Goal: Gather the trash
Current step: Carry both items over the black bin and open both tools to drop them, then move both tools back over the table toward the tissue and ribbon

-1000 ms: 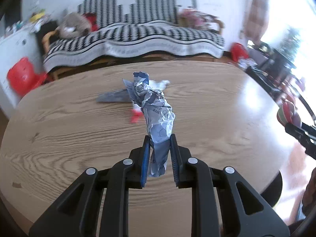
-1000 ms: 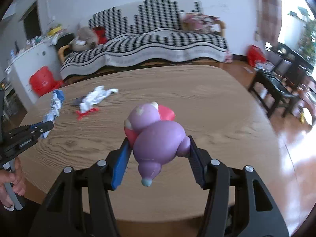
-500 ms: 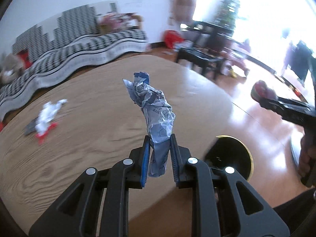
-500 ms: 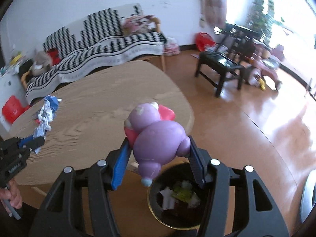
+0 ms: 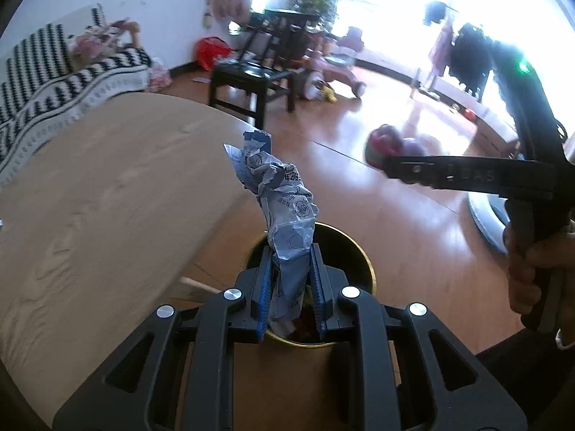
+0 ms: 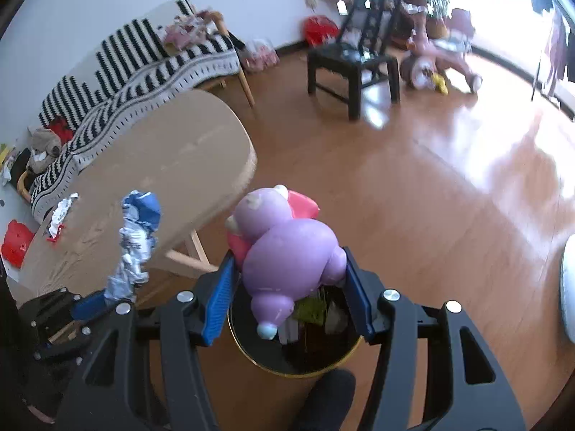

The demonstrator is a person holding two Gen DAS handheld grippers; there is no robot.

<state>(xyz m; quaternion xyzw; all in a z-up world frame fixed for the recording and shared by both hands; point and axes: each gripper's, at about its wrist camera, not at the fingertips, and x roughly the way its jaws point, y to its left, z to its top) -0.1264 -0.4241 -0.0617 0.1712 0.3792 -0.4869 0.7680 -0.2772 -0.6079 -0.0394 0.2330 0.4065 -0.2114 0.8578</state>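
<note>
My left gripper (image 5: 290, 287) is shut on a crumpled blue and white wrapper (image 5: 280, 201) and holds it above a black trash bin with a gold rim (image 5: 363, 251) on the floor. My right gripper (image 6: 287, 287) is shut on a purple and pink squishy toy (image 6: 287, 251) over the same bin (image 6: 345, 353), which holds some trash. The wrapper (image 6: 134, 240) and left gripper (image 6: 90, 305) show at left in the right wrist view. The right gripper (image 5: 391, 165) with the toy (image 5: 391, 143) shows at right in the left wrist view.
The wooden table (image 5: 90, 186) is to the left, with more crumpled trash (image 6: 59, 215) on it. A striped sofa (image 6: 143, 68), a black chair (image 6: 355, 68) and a pink tricycle (image 6: 438, 61) stand farther off on the wooden floor.
Both grippers have swung right, off the table and over the floor bin, still holding the wrapper and the toy.
</note>
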